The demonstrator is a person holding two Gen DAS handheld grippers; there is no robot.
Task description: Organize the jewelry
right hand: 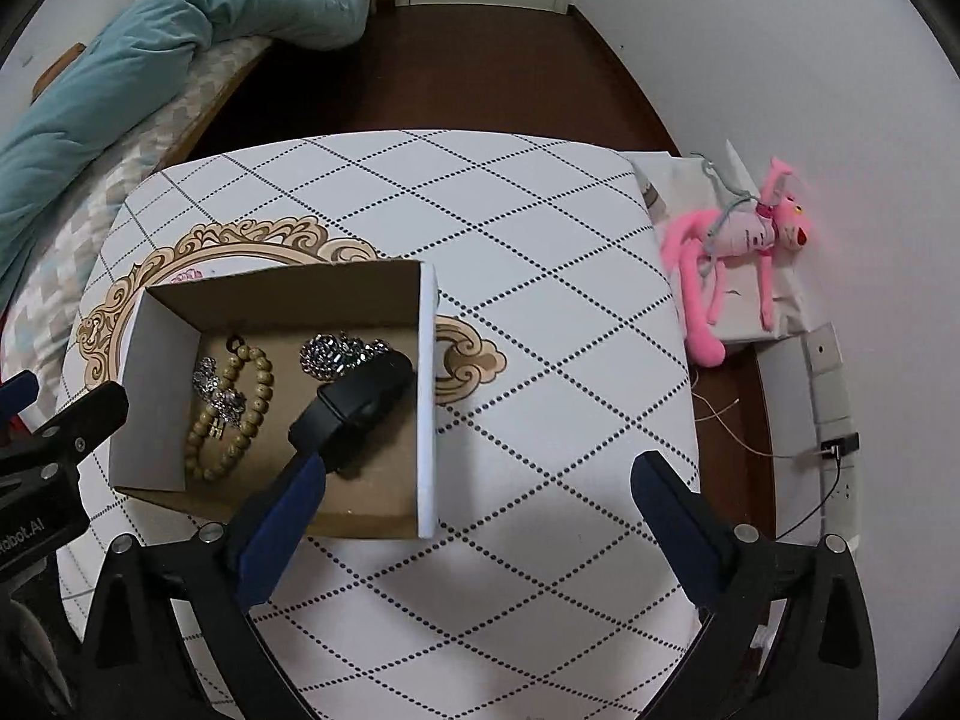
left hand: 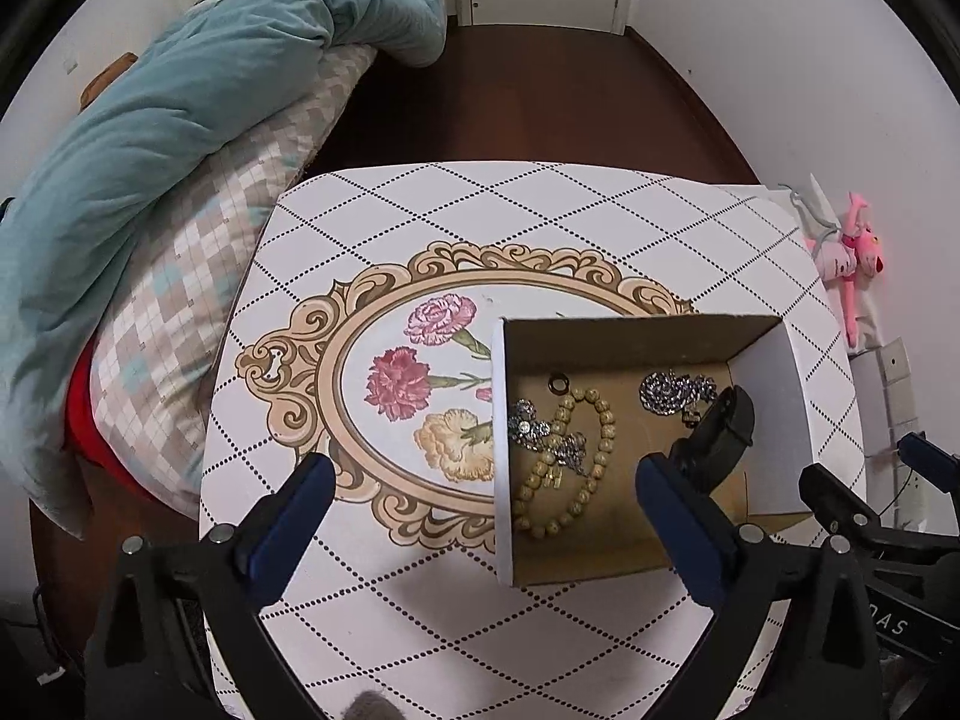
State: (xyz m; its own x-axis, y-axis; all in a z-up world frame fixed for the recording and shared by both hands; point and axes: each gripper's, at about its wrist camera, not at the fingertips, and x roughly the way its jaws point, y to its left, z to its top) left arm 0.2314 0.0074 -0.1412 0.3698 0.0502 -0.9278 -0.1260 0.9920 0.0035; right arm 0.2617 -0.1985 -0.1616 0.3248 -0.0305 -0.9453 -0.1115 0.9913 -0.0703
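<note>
An open cardboard box (left hand: 786, 372) (right hand: 429, 396) stands on the patterned table (left hand: 420, 612) (right hand: 540, 360). Inside lie a tan bead bracelet (left hand: 603, 420) (right hand: 255, 414), a silver chain piece across it (left hand: 528, 429) (right hand: 222, 399), a sparkly silver heap (left hand: 672, 390) (right hand: 330, 351), a small dark ring (left hand: 559, 384) and a black wristband (left hand: 723, 432) (right hand: 360, 405). My left gripper (left hand: 483, 468) is open, straddling the box's left wall. My right gripper (right hand: 480, 468) is open too, astride the box's right wall, its left finger (right hand: 282, 516) beside the wristband. Nothing is held.
A bed with a teal duvet (left hand: 168, 138) (right hand: 150, 42) and checked sheet borders the table's left side. A pink plush toy (left hand: 852, 258) (right hand: 738, 252) lies on a white shelf to the right, near cables and a power strip (right hand: 831, 384). Dark wooden floor lies beyond the table.
</note>
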